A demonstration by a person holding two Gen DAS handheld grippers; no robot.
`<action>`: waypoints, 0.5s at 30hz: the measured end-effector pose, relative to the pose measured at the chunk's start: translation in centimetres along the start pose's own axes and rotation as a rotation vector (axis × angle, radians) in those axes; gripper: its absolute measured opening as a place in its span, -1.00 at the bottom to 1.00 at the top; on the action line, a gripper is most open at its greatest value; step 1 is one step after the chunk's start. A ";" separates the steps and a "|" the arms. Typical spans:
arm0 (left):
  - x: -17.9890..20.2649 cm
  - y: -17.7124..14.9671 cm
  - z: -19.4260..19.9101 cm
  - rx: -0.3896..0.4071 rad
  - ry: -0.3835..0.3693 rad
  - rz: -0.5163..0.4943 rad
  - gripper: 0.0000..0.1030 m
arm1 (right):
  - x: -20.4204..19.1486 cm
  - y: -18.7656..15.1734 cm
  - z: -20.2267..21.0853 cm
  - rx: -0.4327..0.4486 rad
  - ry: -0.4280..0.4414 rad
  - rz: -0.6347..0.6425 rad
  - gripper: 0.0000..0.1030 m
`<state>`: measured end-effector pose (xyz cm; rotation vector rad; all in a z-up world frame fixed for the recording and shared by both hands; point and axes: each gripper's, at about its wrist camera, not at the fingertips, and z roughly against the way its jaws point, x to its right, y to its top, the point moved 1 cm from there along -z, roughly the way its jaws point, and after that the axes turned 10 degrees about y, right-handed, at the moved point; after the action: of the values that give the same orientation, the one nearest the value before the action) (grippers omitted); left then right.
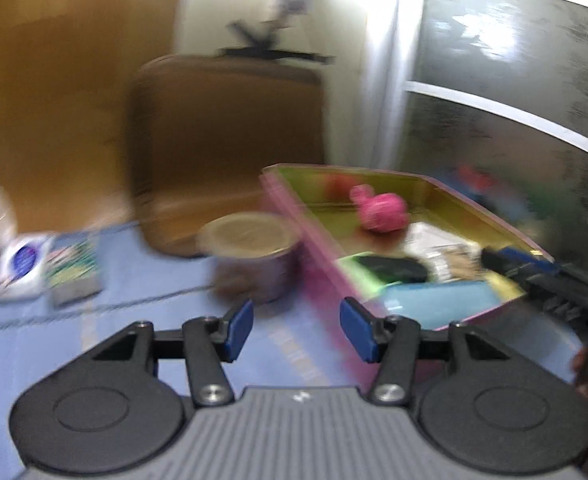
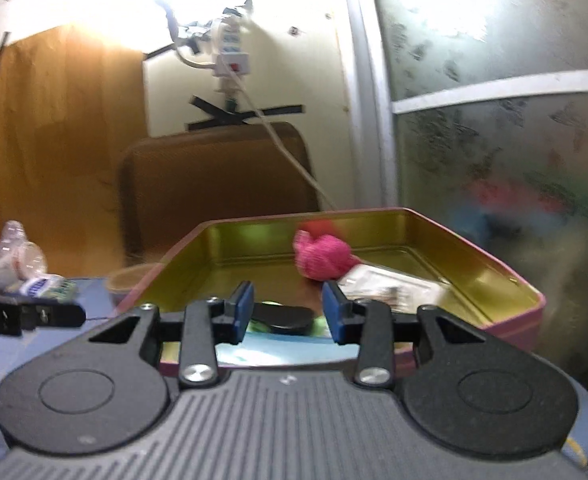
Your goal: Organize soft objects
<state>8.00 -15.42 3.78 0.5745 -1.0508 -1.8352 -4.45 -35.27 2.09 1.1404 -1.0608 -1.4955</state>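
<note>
A pink knitted soft toy (image 1: 380, 210) (image 2: 324, 256) lies in the far part of an open pink tin box (image 1: 322, 256) (image 2: 474, 252) with a gold inside. Nearer in the box are a flat black object (image 1: 394, 268) (image 2: 281, 320), a light blue item (image 1: 442, 304) and some papers (image 2: 386, 286). My left gripper (image 1: 298, 328) hovers open over the blue table, just left of the box's near corner, nothing between its blue pads. My right gripper (image 2: 288, 312) stands open over the box's near rim, holding nothing. The left view is blurred.
A round can (image 1: 253, 256) (image 2: 125, 280) stands against the box's left wall. Small packets (image 1: 25, 268) and a clear plastic bottle (image 2: 9, 256) sit at the table's left. A brown chair (image 1: 225, 152) stands behind the table, a frosted glass door (image 2: 494, 160) to the right.
</note>
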 end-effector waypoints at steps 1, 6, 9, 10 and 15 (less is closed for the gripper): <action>-1.5 -0.4 0.2 -0.011 0.025 0.027 -0.04 | -0.6 0.3 -0.1 0.003 0.018 0.005 -0.20; -9.1 -3.0 1.3 -0.063 0.162 0.164 -0.04 | -5.2 0.8 0.1 -0.021 0.179 0.055 -0.20; -13.1 -4.6 2.6 -0.072 0.254 0.206 -0.04 | -8.4 0.3 -1.3 -0.104 0.307 0.084 -0.20; -14.2 -5.1 3.2 -0.068 0.282 0.203 -0.04 | -9.5 0.1 -2.1 -0.136 0.342 0.093 -0.20; -17.6 -7.1 4.7 -0.032 0.360 0.203 -0.04 | -14.9 -0.3 -6.9 -0.261 0.486 0.142 -0.20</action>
<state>9.44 3.61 -0.57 0.7205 -0.8042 -1.5001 4.11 -21.22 2.91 1.1370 -0.5810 -1.1248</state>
